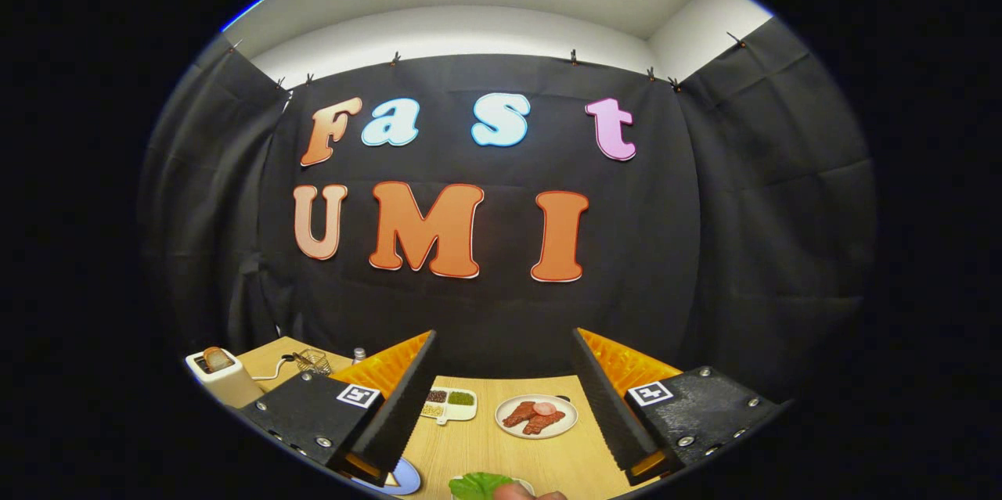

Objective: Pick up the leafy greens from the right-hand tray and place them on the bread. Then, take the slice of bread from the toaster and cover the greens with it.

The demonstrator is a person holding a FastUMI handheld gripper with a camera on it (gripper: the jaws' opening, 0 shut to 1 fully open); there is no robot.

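At the lower left of the frame a white toaster (221,377) stands on the pale wood table (501,449), and a brown slice of bread (217,359) pokes up out of its slot. A small wire basket (313,361) sits a bit to its right.

Next come the two fingers of the gripper (505,398). They are black with bumpy ridged pads and orange backs, and they are spread wide apart with nothing between them. Beyond them, in the gap, lies a little white dish (448,404) with dark, tan and green bits in its cups. To its right is a round white plate (536,415) with flat reddish meat slices and a pink round piece.

At the bottom middle of the frame, close under the fingers, the leafy greens (479,485) show as a bright, soft, crinkly edge on something white. A fingertip (514,492) peeks in just beside them. A blue round thing (403,476) peeks out by the left finger.

I think the first step is not yet done. To do it well, the gripper should tip down, come over the greens, and close softly so the thin leaf does not tear or slip.
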